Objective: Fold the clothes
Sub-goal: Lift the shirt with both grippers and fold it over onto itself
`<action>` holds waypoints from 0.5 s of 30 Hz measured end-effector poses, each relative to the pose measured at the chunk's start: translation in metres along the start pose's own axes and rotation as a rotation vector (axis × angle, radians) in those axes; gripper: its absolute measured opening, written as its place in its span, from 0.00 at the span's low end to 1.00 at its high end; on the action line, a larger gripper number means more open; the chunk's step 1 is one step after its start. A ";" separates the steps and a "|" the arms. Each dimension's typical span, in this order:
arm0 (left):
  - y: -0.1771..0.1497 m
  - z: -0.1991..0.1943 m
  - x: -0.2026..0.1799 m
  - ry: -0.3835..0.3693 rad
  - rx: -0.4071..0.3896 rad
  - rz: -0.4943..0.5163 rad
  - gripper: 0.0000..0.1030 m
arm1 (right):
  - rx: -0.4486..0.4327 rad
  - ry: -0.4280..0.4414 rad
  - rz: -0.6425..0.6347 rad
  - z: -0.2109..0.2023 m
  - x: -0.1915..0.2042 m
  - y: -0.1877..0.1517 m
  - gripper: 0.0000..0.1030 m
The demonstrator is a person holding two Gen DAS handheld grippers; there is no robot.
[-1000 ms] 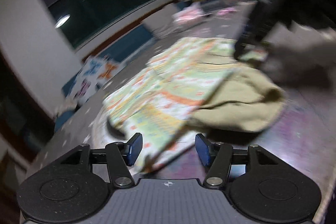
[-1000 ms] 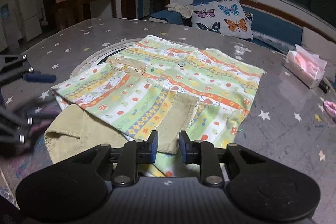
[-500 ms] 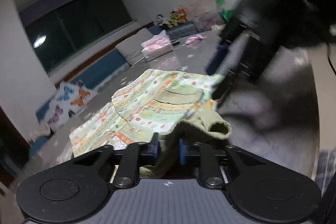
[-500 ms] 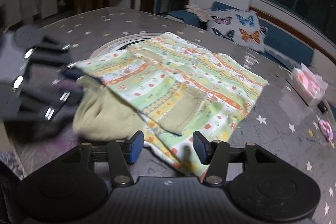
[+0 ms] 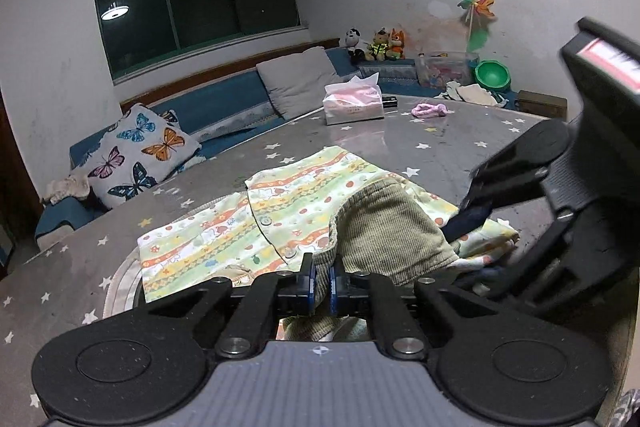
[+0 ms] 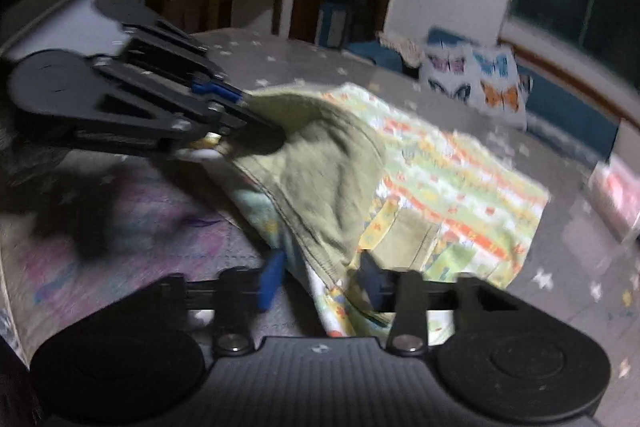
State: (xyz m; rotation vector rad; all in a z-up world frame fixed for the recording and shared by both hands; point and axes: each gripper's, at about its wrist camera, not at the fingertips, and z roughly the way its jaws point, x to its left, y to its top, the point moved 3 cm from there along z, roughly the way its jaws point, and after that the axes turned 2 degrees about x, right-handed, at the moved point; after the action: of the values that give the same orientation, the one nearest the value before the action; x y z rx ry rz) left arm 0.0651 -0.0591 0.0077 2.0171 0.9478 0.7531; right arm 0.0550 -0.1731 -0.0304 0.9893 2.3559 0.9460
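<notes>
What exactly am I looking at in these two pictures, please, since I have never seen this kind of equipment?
There is no robot: a person holds a two-finger gripper in each hand, each with a camera looking along its fingers. In the left view, the left gripper is shut on the olive edge of a patterned child's shirt lying on a star-printed table. In the right view, the right gripper is open, its fingers on either side of the shirt's near edge. A tissue pack sits further back.

The shirt (image 5: pixel 280 215) was green, yellow and orange striped with an olive lining (image 5: pixel 384 227), on a grey, white-starred table (image 5: pixel 440 147), beside a butterfly-print pillow (image 5: pixel 140 155).
</notes>
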 end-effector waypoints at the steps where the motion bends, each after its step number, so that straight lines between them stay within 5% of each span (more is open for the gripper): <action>1: -0.002 -0.003 0.000 0.004 0.001 0.004 0.11 | 0.001 0.017 0.023 0.001 -0.002 0.001 0.20; 3: -0.008 -0.012 0.001 0.014 -0.002 0.011 0.15 | -0.007 0.033 0.051 -0.001 -0.004 0.004 0.16; 6: -0.022 -0.026 0.002 0.056 -0.003 0.037 0.49 | -0.025 0.039 0.091 -0.008 -0.010 0.011 0.14; 15: -0.060 -0.033 0.003 0.164 0.058 0.161 0.52 | -0.064 0.019 0.126 -0.020 -0.021 0.028 0.12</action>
State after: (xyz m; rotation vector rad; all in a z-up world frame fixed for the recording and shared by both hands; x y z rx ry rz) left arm 0.0203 -0.0178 -0.0241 2.1266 0.9157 1.0019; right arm 0.0695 -0.1828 0.0055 1.1182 2.2864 1.0751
